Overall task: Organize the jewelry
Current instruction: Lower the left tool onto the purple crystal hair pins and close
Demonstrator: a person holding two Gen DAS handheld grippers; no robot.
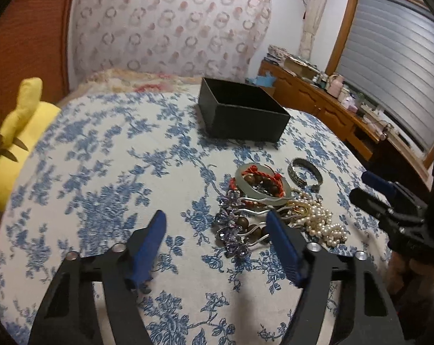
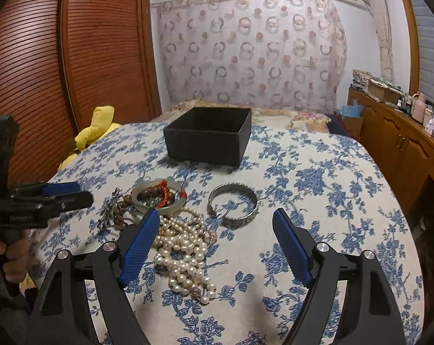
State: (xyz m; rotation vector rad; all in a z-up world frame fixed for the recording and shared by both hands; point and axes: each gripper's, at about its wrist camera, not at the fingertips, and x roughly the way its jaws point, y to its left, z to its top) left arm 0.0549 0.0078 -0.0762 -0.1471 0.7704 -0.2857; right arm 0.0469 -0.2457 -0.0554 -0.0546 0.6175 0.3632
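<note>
An open black box (image 1: 240,112) (image 2: 208,135) stands on the blue-flowered bedspread, beyond a pile of jewelry. The pile holds a pearl necklace (image 2: 185,253) (image 1: 323,221), a pale jade bangle (image 2: 159,195) (image 1: 263,184) with red cord and brown beads in it, a silver cuff bangle (image 2: 234,204) (image 1: 304,172) and a purple crystal piece (image 1: 231,227). My left gripper (image 1: 217,224) is open and empty, just left of and before the pile. My right gripper (image 2: 217,224) is open and empty, over the pearls and the silver cuff.
A yellow plush toy (image 1: 18,132) (image 2: 93,132) lies at the bed's left edge. A wooden sideboard (image 2: 398,141) with bottles and boxes runs along the right. A slatted wooden wardrobe (image 2: 59,72) stands at the left. The flowered bedspread (image 1: 102,172) stretches left of the pile.
</note>
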